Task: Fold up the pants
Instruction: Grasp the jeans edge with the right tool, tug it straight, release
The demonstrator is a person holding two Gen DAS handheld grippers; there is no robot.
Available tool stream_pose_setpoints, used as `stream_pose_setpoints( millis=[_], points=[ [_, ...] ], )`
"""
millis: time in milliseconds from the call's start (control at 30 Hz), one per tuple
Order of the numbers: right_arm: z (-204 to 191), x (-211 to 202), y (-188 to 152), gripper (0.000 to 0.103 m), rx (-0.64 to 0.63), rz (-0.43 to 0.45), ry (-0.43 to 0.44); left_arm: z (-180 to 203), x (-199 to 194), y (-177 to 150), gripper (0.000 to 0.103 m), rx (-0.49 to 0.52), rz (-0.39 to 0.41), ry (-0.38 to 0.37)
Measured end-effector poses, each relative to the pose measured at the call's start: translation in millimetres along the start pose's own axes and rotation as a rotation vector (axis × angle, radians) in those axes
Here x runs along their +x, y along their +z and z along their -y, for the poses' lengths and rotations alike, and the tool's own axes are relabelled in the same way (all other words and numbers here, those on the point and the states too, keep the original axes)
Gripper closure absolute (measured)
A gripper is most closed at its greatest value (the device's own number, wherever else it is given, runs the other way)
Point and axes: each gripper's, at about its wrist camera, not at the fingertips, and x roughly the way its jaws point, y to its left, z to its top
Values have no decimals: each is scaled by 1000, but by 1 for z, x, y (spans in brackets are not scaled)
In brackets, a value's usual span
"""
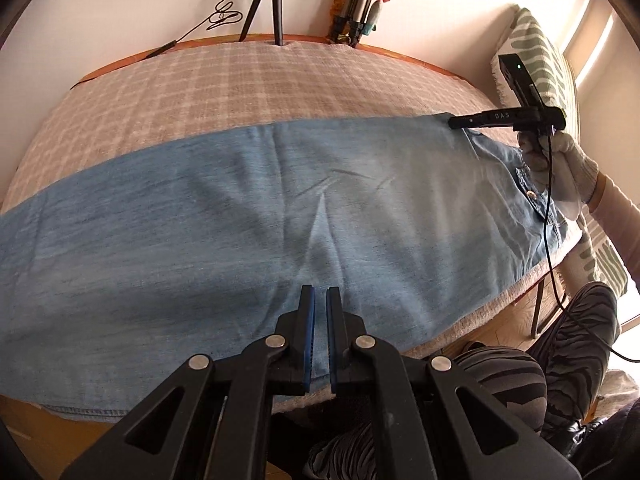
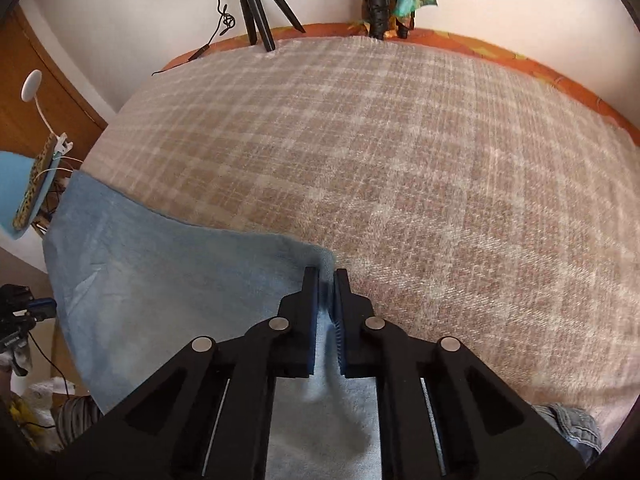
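We see light blue pants (image 1: 248,216) spread flat across a bed under a beige checked blanket (image 1: 224,80), white walls behind. A tripod (image 1: 272,0) stands at the far edge. Our left hand-held gripper (image 1: 320,300) is clenched on the pants' near edge; our right hand-held gripper (image 2: 327,280) is clenched on their far corner.

Light source: I am seeing daylight streaming in from the right of the left wrist view, washing out the wall (image 1: 580,8).
Glare: it is bleaching the pants (image 1: 240,220) toward the waist.
Shadows: soft ones are falling under the right gripper (image 2: 327,276).
Distortion: both fisheye views are bowing the blanket (image 2: 400,160) and darkening at the corners.
Blur: the blanket's weave is smearing slightly in the right wrist view.
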Motion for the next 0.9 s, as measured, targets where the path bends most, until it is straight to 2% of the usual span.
stream_pose_setpoints(
  millis=[33, 133, 233, 333, 367, 433, 533, 667, 767, 833, 900],
  points=[
    [2, -3, 2, 101, 14, 21, -30, -3, -1, -2, 100, -11, 11, -3],
    [10, -5, 9, 102, 56, 39, -112, -8, -6, -7, 100, -14, 22, 66],
    [11, -8, 11, 102, 67, 27, -114, -23, -13, -13, 100, -62, 43, 127],
    [1, -24, 11, 95, 56, 61, -138, -46, -28, -25, 100, -134, 62, 124],
    [-5, -29, 10, 92, 54, 73, -121, -53, -34, -30, 100, -156, 77, 143],
    [-20, -37, 7, 70, 37, 87, -96, -67, -46, -41, 100, -191, 100, 177],
    [-53, -45, 1, 55, -7, 107, -48, -89, -65, -60, 100, -263, 126, 224],
    [-106, -42, -3, 51, -72, 92, 32, -124, -83, -83, 100, -370, 145, 252],
    [-149, -35, -1, 51, -126, 78, 77, -147, -90, -95, 100, -450, 139, 241],
    [-178, -30, 0, 51, -159, 65, 106, -157, -95, -104, 100, -476, 156, 237],
    [-209, -24, 2, 51, -207, 50, 137, -164, -101, -111, 100, -478, 175, 263]
  ],
)
